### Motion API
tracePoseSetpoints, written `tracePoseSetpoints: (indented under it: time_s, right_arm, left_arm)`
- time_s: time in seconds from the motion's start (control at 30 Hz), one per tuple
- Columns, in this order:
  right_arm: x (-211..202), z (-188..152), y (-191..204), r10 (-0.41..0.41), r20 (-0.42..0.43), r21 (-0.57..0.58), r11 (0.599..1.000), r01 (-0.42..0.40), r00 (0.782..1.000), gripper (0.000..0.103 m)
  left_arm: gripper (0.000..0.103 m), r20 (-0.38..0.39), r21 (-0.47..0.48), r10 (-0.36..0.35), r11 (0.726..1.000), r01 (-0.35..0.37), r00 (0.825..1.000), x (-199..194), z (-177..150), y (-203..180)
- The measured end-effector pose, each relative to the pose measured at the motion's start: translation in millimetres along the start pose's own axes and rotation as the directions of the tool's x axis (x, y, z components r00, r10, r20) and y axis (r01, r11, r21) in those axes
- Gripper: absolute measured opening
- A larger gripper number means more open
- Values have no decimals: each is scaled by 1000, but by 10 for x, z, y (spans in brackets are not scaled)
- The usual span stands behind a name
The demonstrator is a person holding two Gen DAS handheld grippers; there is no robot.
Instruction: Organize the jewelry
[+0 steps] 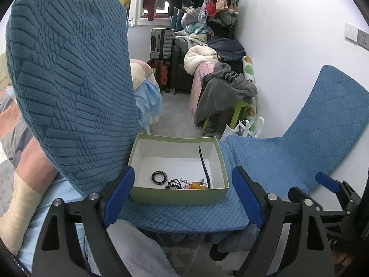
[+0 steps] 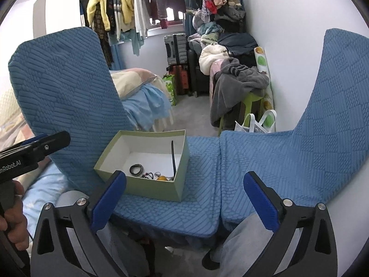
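A pale green box (image 1: 138, 149) (image 2: 156, 188) with a white inside stands on a blue chair seat (image 1: 184, 214) (image 2: 198, 212). Inside it lie a black ring-shaped bangle (image 1: 159, 176) (image 2: 136, 169), a dark beaded bracelet (image 1: 173, 183), an orange bead piece (image 1: 197, 185) (image 2: 161, 178) and a thin black strip (image 1: 204, 166) (image 2: 173, 155) leaning on the right wall. My left gripper (image 1: 184, 196) is open in front of the box, nothing between its blue pads. My right gripper (image 2: 184, 200) is open too, near the seat's front edge, right of the box. The left gripper's body (image 2: 32, 152) shows at the left edge.
Two blue-covered chairs stand side by side; the left backrest (image 1: 69, 87) rises close beside the box, the right backrest (image 2: 334, 106) leans on the wall. A bed (image 2: 138, 97) lies behind. Suitcases (image 1: 161, 43), piled clothes, a green stool (image 2: 251, 101) and a white bag (image 2: 253, 122) fill the far floor.
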State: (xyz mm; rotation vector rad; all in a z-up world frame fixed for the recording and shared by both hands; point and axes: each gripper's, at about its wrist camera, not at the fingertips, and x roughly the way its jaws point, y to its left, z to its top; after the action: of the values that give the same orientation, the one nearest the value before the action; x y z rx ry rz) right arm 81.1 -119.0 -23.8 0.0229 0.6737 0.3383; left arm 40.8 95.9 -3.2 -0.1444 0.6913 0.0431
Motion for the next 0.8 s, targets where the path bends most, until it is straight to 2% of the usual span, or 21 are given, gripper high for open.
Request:
tracePoseSetpoints:
  time_s: [0.27, 0.8]
  right_arm:
    - [-15, -9, -5, 2, 14, -11, 1000, -2, 1000, 102]
    - [-74, -46, -6, -3, 15, -21, 1000, 3, 1000, 102]
  left_arm:
    - [86, -35, 11, -12, 1000, 12, 999, 16, -51, -31]
    - [86, -35, 13, -15, 1000, 15, 999, -30, -51, -10]
